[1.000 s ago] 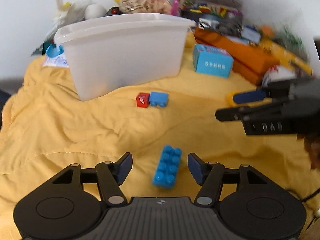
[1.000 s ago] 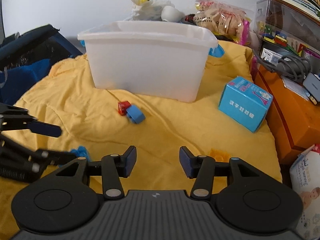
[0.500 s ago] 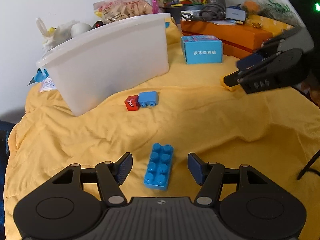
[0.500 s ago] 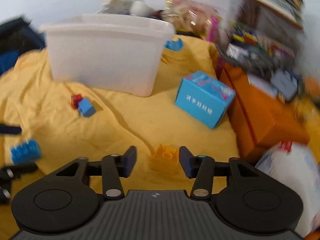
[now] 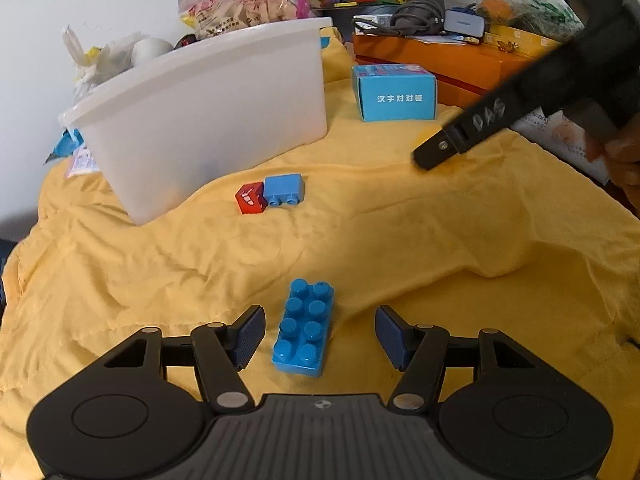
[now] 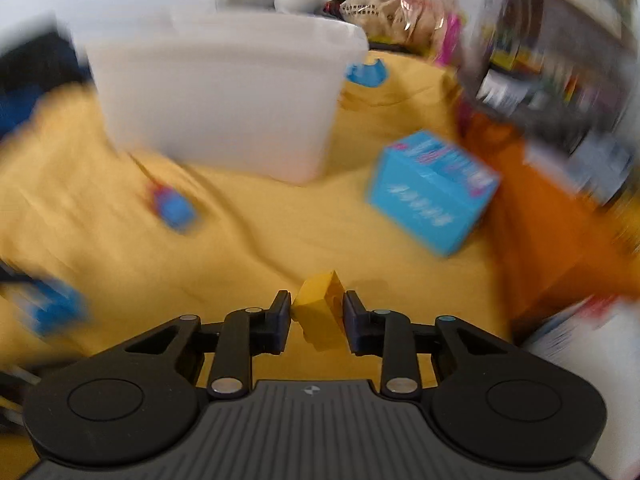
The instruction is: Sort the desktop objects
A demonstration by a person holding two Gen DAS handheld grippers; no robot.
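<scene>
A blue eight-stud brick [image 5: 306, 328] lies on the yellow cloth [image 5: 400, 240] between the fingers of my left gripper [image 5: 320, 320], which is open and clear of it on both sides. My right gripper [image 6: 317, 308] has its jaws closing, and both pads press on a tilted yellow brick [image 6: 318, 322]. In the left wrist view the right gripper [image 5: 436, 152] reaches in from the right, low over the cloth. A small blue brick [image 5: 284, 188] and a red block [image 5: 250, 198] lie together in front of the white plastic bin [image 5: 216, 120].
A blue carton [image 5: 394, 94] stands to the right of the bin, before an orange box [image 5: 460, 60] piled with cables and clutter. Bags and toys sit behind the bin against the wall. The right wrist view is blurred by motion.
The right gripper's jaws have drawn in from wide apart onto the yellow brick, and that hand has shifted right. The left gripper has rolled slightly and stays open around the blue brick.
</scene>
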